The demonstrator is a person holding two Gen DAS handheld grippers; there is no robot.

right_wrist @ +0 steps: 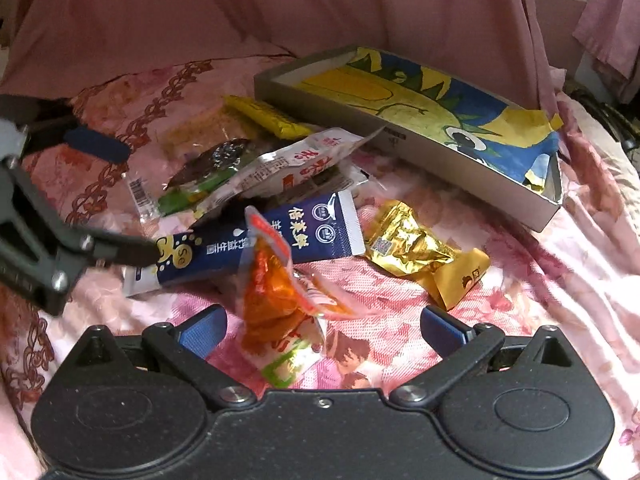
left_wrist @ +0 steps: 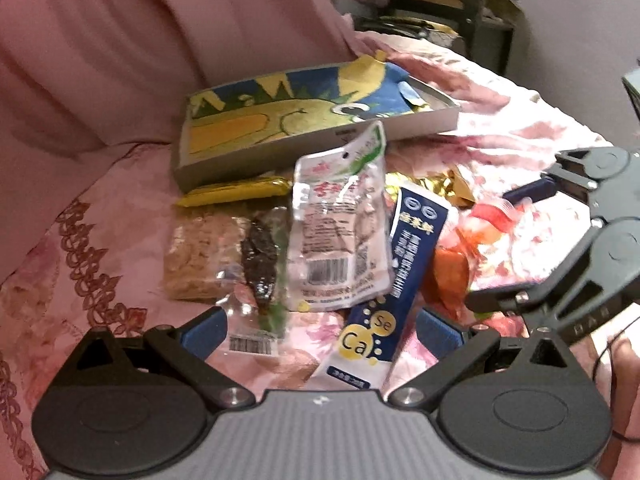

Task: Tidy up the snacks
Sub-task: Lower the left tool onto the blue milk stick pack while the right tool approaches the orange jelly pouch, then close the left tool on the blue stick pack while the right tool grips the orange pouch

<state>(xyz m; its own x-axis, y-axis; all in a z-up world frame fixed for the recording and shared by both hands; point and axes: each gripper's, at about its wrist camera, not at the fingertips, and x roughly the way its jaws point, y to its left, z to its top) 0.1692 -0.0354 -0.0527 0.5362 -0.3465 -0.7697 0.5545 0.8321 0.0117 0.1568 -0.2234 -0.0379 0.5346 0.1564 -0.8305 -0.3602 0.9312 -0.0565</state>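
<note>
A pile of snack packets lies on a pink floral bedspread. A navy and white stick pack (left_wrist: 396, 276) (right_wrist: 256, 240) lies between the fingers of my open left gripper (left_wrist: 320, 330). A white pouch (left_wrist: 340, 224) (right_wrist: 276, 168), a brown cracker pack (left_wrist: 204, 256) and a dark snack pack (left_wrist: 260, 264) lie beside it. My open right gripper (right_wrist: 322, 328) straddles an orange packet (right_wrist: 276, 300) (left_wrist: 452, 272). A gold foil packet (right_wrist: 420, 248) lies to its right. A shallow grey box (left_wrist: 400, 126) (right_wrist: 460, 172) lined with a blue and yellow drawing stands behind the pile.
A yellow bar packet (left_wrist: 236, 192) (right_wrist: 268, 120) lies against the box front. Pink curtain fabric (left_wrist: 160, 40) hangs behind the bed. Dark furniture (left_wrist: 452, 0) stands at the far right. Each gripper shows in the other's view, the right gripper (left_wrist: 580, 240) and the left gripper (right_wrist: 60, 220).
</note>
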